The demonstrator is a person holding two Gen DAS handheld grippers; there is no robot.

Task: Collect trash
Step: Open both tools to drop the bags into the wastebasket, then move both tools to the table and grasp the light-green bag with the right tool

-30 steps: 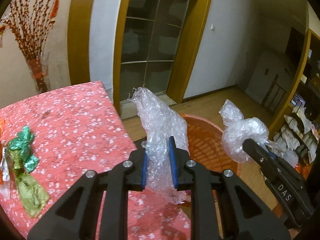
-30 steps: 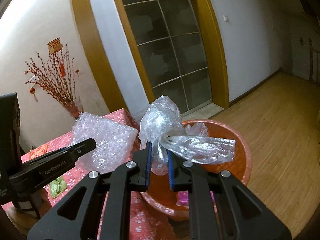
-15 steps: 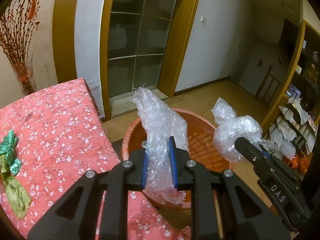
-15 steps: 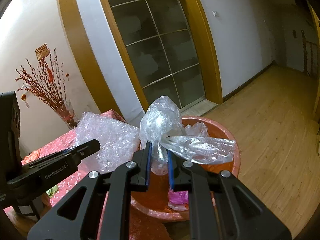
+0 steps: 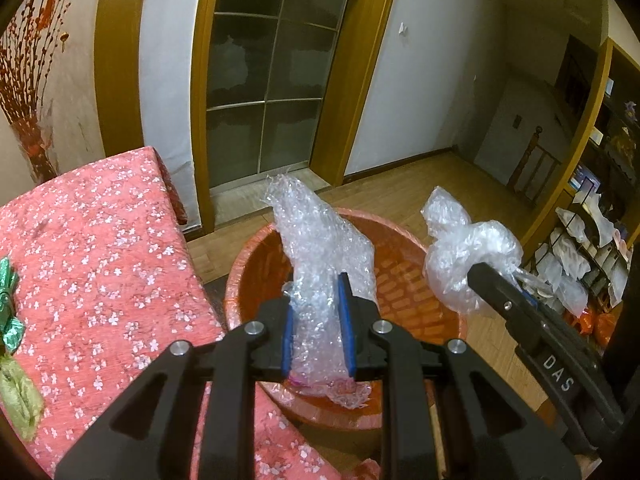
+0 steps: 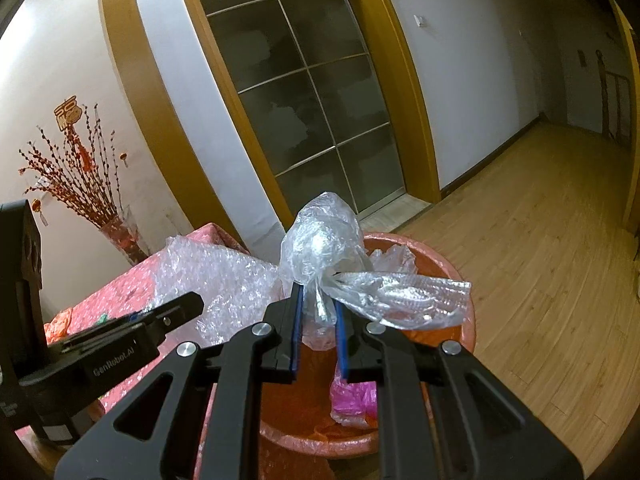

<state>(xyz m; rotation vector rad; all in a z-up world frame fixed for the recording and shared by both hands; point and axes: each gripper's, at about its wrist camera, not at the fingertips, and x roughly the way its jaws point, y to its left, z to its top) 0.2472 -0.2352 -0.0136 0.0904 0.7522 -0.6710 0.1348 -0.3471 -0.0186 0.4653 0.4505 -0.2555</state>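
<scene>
My left gripper (image 5: 316, 316) is shut on a sheet of clear bubble wrap (image 5: 320, 256) and holds it over the orange trash basket (image 5: 420, 308). My right gripper (image 6: 318, 316) is shut on a crumpled clear plastic bag (image 6: 332, 248), also above the basket (image 6: 460, 280). The right gripper with its bag shows at the right of the left wrist view (image 5: 472, 256). The left gripper and bubble wrap show at the left of the right wrist view (image 6: 216, 280). Pink plastic trash (image 6: 354, 396) lies inside the basket.
A table with a pink flowered cloth (image 5: 92, 264) stands left of the basket, with green wrappers (image 5: 12, 340) at its left edge. A vase of red branches (image 6: 120, 232) stands by the wall. A glass door (image 5: 272, 92), wooden floor (image 6: 540, 248) and shelves (image 5: 592, 232) lie beyond.
Both grippers have moved right, away from the table, and now hold their plastic over the basket. The table has slid to the left in view.
</scene>
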